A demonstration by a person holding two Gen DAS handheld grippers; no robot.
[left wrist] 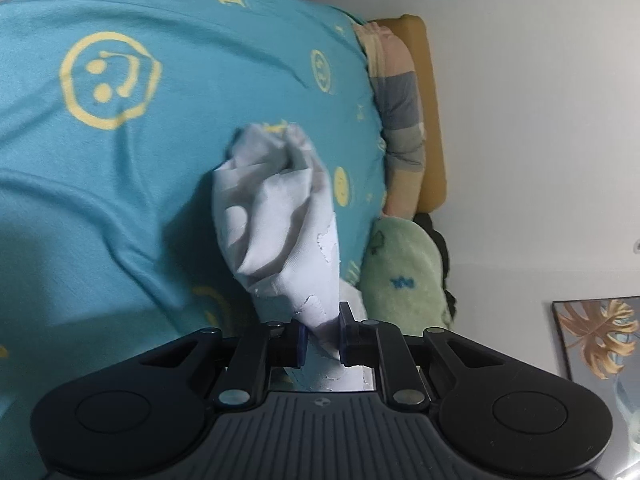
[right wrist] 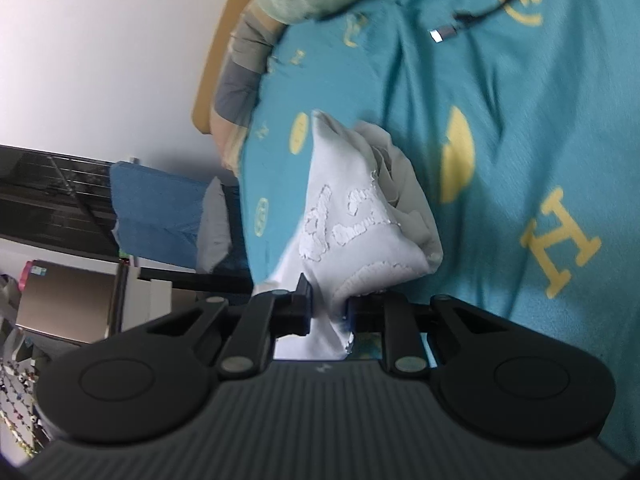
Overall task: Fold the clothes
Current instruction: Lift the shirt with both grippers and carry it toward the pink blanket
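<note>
A white garment [left wrist: 276,208] with a cracked white print hangs bunched from my left gripper [left wrist: 323,340], which is shut on one edge of it. In the right wrist view the same white garment [right wrist: 360,216] is pinched between the blue pads of my right gripper [right wrist: 329,308], also shut. The cloth droops from both grips above a teal bedsheet [left wrist: 140,160] with yellow smiley faces and letters, and is crumpled rather than flat.
A green plush pillow [left wrist: 404,276] and a striped pillow [left wrist: 400,120] lie at the bed's head by a wooden headboard [left wrist: 430,120]. A black cable with a metal plug [right wrist: 444,34] rests on the sheet [right wrist: 540,140]. A blue cloth [right wrist: 152,216] hangs beside the bed.
</note>
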